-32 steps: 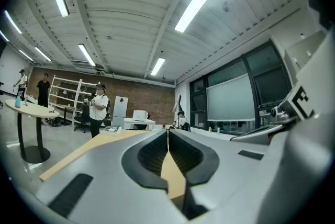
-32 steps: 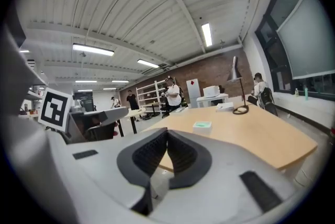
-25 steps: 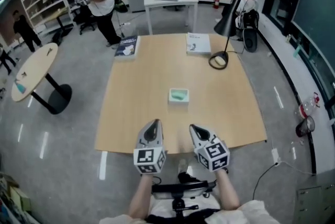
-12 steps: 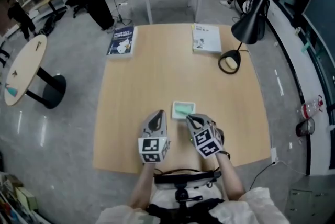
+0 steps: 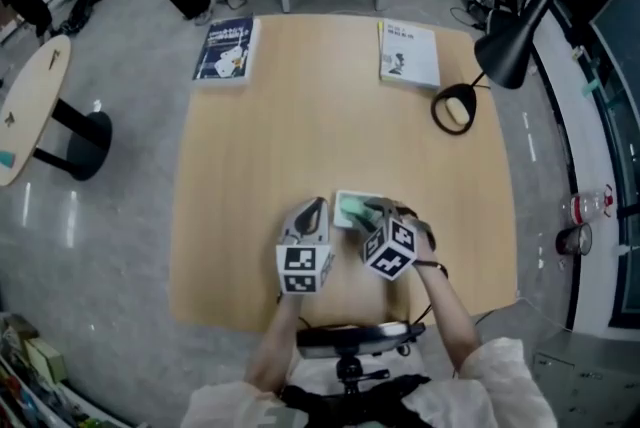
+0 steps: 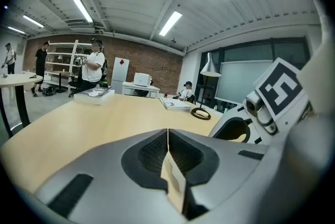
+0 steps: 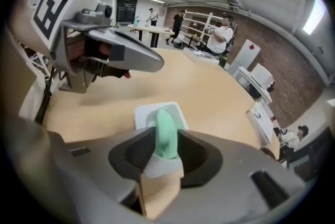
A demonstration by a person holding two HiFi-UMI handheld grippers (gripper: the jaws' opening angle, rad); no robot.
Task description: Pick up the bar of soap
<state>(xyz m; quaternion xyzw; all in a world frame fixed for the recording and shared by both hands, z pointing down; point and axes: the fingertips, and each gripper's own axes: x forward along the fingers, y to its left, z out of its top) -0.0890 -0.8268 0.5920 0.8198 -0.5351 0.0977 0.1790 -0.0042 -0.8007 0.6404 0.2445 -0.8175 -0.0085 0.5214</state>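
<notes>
Both hand-held grippers sit at the near edge of the wooden surface (image 5: 250,156) in the head view: the left hand-held gripper (image 5: 312,212) just left of a white soap dish (image 5: 341,197), and the right hand-held gripper (image 5: 373,209) with its tips at the dish's right side, over the pale green bar of soap (image 5: 351,210) lying in it. At the far left corner lies a dark blue book (image 5: 225,49), at the far right a white booklet (image 5: 408,54), and near it stands a black desk lamp (image 5: 508,51). In the left gripper view, the left hand-held gripper (image 6: 167,132) has its jaws pressed together with nothing between them; the right hand-held gripper (image 6: 272,100) is close on its right, and the book (image 6: 95,93) and lamp (image 6: 208,67) lie far off. In the right gripper view, the right hand-held gripper (image 7: 164,136) is opening its jaws, spread around the bar of soap (image 7: 166,119), which stands between the pads and still rests in the soap dish (image 7: 143,113); the left hand-held gripper (image 7: 112,53) shows at upper left.
</notes>
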